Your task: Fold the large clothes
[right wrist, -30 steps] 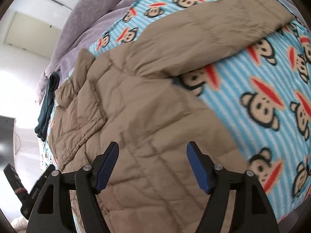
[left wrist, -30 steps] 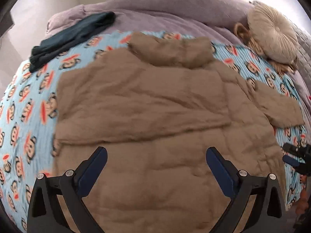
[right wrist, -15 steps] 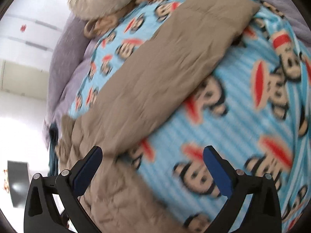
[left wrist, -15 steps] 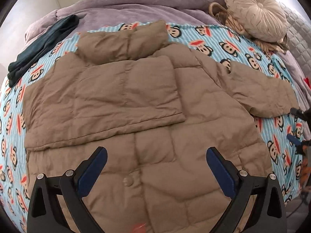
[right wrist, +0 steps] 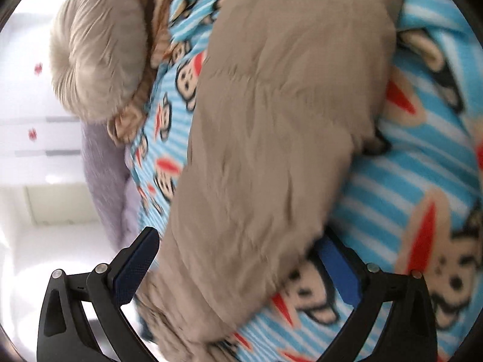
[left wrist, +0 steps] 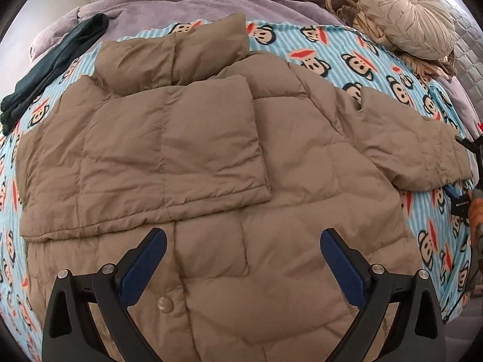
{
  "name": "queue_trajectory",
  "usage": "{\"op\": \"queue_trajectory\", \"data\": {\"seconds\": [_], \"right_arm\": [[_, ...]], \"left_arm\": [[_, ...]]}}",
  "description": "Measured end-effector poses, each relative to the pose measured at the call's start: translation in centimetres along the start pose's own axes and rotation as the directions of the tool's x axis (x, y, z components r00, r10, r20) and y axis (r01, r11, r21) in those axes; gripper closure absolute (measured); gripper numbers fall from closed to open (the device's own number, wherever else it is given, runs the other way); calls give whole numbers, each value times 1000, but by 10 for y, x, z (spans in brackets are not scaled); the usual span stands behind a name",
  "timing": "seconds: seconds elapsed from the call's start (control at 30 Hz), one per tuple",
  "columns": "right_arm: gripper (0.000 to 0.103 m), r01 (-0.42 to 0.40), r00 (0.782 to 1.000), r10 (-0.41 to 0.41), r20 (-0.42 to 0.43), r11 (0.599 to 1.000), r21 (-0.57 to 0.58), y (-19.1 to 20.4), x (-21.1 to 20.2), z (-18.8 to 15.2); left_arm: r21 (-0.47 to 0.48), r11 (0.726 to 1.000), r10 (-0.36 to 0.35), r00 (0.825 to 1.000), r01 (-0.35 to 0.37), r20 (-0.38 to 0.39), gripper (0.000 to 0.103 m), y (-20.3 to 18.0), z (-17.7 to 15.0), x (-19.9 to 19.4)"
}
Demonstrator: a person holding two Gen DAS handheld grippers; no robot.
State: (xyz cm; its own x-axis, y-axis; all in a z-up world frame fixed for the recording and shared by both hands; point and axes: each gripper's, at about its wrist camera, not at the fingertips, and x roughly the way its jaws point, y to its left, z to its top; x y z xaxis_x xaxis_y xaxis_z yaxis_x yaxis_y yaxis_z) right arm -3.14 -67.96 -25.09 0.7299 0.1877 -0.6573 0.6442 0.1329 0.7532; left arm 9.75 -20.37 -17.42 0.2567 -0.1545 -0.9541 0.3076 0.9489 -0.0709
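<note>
Tan puffer jacket [left wrist: 229, 187] is lying spread across the monkey-print blanket [left wrist: 356, 57], filling mid-frame, one sleeve [right wrist: 271, 120] sticking out right. Both grippers are gaping wide: left gripper [left wrist: 243, 259] hovering over the hem, right gripper [right wrist: 241, 265] straddling the sleeve, having just opened. No readable labels.
</note>
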Motion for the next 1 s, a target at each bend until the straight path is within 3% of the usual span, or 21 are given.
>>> {"op": "queue_trajectory", "data": {"seconds": [0.03, 0.1, 0.17, 0.27, 0.4, 0.5, 0.57, 0.63, 0.73, 0.77, 0.93, 1.0], "right_arm": [[5, -27, 1000, 27, 2, 999, 37, -2, 2, 3], [35, -84, 996, 84, 2, 990, 113, -5, 6, 10], [90, -111, 993, 116, -20, 979, 174, -8, 11, 15], [94, -159, 986, 165, -25, 975, 155, 2, 9, 14], [95, -160, 987, 159, -23, 987, -28, 53, -1, 4], [95, -151, 989, 146, -37, 962, -229, 105, -6, -18], [95, -128, 992, 117, -53, 910, -395, 147, -3, -40], [95, -107, 994, 83, -68, 829, -549, 187, 6, -71], [95, -76, 996, 15, -88, 657, -750, 238, 31, -133], [95, -70, 995, -17, -99, 584, -809, 250, 44, -162], [95, -101, 971, -168, -169, 352, -931, 260, 112, -281], [95, -112, 956, -228, -182, 287, -951, 248, 134, -318]], "left_arm": [[1, 1000, 0, 1000, 0, 4, 1, -1, 2, 0], [3, 1000, 7, 1000, -7, 18, 1, 0, 5, -1], [-7, 1000, 11, 1000, -11, 29, 1, 4, 10, -2], [-40, 999, 9, 999, -7, 46, 1, 15, 19, -5], [-67, 998, 23, 997, -19, 68, 1, 32, 28, -9], [-89, 996, 23, 995, -14, 93, 1, 48, 32, -16], [-110, 994, 23, 993, -10, 116, 1, 60, 34, -21], [-133, 991, 30, 989, -11, 142, 1, 75, 35, -27], [-183, 983, 40, 985, -9, 170, 1, 101, 36, -32], [-202, 979, 46, 984, -10, 172, 1, 110, 36, -32], [-266, 964, 65, 982, -15, 179, 1, 151, 34, -27], [-282, 959, 67, 983, -16, 172, 1, 163, 33, -21]]}}
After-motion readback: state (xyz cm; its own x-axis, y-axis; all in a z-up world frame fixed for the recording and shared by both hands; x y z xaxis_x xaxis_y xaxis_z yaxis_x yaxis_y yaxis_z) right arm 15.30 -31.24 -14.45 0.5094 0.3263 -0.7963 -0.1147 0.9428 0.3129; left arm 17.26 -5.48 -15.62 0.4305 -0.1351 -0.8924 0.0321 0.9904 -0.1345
